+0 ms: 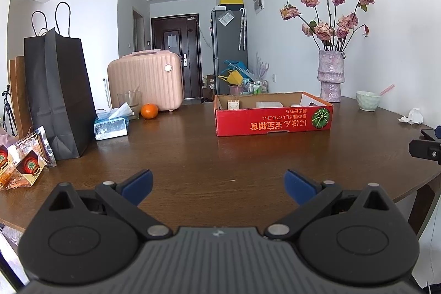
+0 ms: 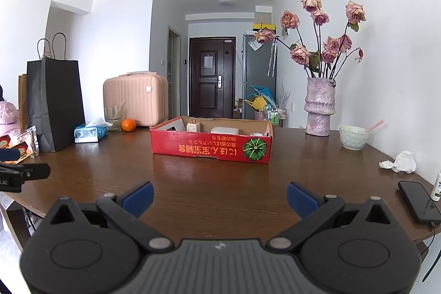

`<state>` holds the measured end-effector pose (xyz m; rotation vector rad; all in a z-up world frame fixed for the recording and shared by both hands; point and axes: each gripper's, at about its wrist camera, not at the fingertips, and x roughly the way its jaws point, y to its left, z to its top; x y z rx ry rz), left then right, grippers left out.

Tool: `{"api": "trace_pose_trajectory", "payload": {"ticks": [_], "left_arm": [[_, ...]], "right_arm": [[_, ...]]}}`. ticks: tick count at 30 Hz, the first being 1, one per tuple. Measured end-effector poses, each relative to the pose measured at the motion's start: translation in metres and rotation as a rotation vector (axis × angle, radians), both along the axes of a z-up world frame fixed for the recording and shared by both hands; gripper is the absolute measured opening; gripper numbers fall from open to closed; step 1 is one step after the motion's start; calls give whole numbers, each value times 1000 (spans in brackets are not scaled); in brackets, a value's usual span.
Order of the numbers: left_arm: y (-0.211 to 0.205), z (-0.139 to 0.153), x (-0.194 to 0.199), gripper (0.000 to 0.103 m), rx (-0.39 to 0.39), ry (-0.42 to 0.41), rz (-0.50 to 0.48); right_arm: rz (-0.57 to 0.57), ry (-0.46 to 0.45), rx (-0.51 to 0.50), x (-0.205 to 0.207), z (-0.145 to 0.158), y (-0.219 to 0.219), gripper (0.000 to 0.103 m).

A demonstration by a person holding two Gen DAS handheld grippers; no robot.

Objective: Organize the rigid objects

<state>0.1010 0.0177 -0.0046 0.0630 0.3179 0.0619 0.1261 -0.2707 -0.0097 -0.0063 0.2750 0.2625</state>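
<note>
Brown wooden tabletop carried all items observed. Left gripper hovered low over the near edge, its jaws spread wide with nothing between the blue pads. Right gripper stood likewise — jaws fully apart, empty, over bare wood. Each gripper's tip showed at the margin of the other's view, so the two were side by side. A shallow red cardboard box, printed with a green pumpkin and orange lettering upside down, sat near the middle of the tabletop, well ahead of both grippers. Inside it lay several pale rigid objects: a small cream-coloured block toward the left, a white rectangular piece near the centre, and other pieces at the right end, too hidden by the wall to identify. Left of the box were an orange, a glass, a tissue pack, a black paper bag and snack packets, with a pink case behind. To the right stood a pink vase of dried roses against the wall, a pale green bowl holding a pink utensil, a crumpled tissue — and a black phone near the right edge.
</note>
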Motion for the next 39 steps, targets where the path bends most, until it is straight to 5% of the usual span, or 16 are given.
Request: {"api": "trace_pose_trajectory", "payload": {"ticks": [39], "left_arm": [[0,-2,0,103,-3,5,-3]], "right_arm": [[-17,9,32,3,-1,-5,103]]}}
